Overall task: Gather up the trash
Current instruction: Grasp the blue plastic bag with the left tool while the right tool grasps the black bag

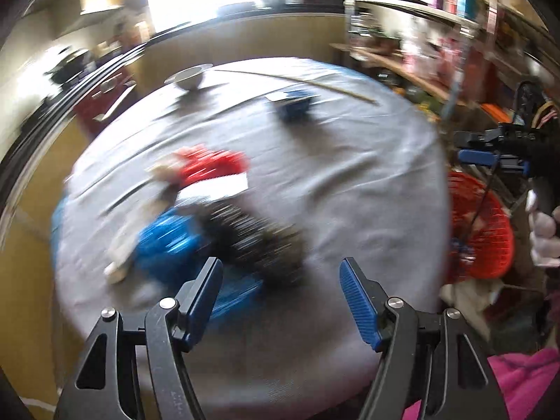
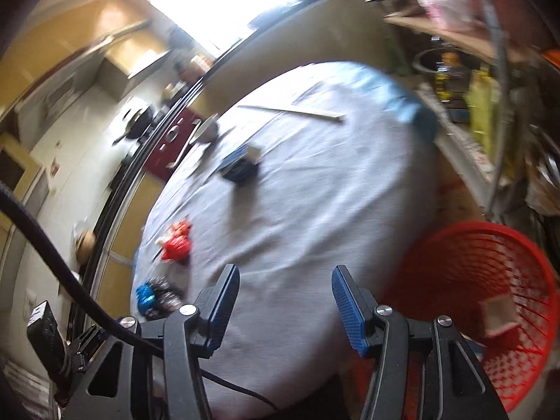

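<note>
Fingers of the left gripper (image 1: 281, 301), black with blue ribbed pads, stand apart with nothing between them, above the near part of a round worktop covered in a pale grey cloth (image 1: 350, 182). Fingers of the right gripper (image 2: 285, 306) likewise stand apart and empty, over the near edge of the same worktop. Both views are blurred.

Trash on the cloth, left wrist view: a crumpled red wrapper (image 1: 210, 164) with a white card (image 1: 217, 187) touching it; just nearer, a crumpled blue wrapper (image 1: 168, 241) and a dark speckled wrapper (image 1: 255, 238) touching each other, ahead of the left fingers. A pale scrap (image 1: 120, 248) lies beside the blue wrapper.

Farther back: a small dark blue box (image 1: 294, 103), a white bowl (image 1: 189, 77) and a thin wooden stick (image 1: 297, 82).

A red plastic mesh basket (image 2: 490, 301) stands beside the worktop at its right, holding a small pale carton (image 2: 497, 318). A white-gloved hand (image 1: 542, 234) shows at the right edge of the left wrist view.
</note>
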`<action>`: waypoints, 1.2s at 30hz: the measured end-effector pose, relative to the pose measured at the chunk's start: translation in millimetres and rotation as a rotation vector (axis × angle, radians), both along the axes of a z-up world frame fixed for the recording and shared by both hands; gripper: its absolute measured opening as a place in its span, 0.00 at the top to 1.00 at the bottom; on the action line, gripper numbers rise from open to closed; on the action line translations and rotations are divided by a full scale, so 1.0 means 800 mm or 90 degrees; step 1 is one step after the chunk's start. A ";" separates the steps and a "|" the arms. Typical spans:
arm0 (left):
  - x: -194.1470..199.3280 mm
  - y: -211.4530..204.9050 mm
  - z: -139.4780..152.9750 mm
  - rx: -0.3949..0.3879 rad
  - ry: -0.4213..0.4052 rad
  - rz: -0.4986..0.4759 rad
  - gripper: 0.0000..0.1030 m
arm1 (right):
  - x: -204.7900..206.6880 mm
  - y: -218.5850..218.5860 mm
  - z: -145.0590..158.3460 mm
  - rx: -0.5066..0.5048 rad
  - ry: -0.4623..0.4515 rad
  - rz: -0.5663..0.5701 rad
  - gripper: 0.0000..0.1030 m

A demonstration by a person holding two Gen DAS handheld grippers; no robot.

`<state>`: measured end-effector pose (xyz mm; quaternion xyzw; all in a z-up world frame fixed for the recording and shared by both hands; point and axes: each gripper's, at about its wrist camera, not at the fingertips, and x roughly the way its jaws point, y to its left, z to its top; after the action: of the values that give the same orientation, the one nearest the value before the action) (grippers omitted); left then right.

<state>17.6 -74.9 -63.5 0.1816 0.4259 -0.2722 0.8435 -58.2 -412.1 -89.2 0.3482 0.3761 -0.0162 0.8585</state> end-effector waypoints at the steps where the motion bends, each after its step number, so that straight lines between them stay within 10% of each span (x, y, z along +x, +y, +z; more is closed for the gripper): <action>1: 0.004 0.019 -0.001 -0.001 0.000 0.020 0.32 | 0.010 0.012 0.000 -0.003 0.002 0.018 0.43; 17: 0.076 0.139 -0.031 -0.155 0.128 0.207 0.32 | 0.146 0.224 -0.016 -0.034 0.026 0.300 0.43; 36: 0.138 0.121 -0.056 -0.208 0.207 0.249 0.32 | 0.164 0.277 -0.067 -0.031 0.031 0.364 0.60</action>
<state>128.1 21.8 -108.5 -0.0880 0.5331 -0.1950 0.8186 73.3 -190.8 -142.8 0.2068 0.4791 0.2089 0.8271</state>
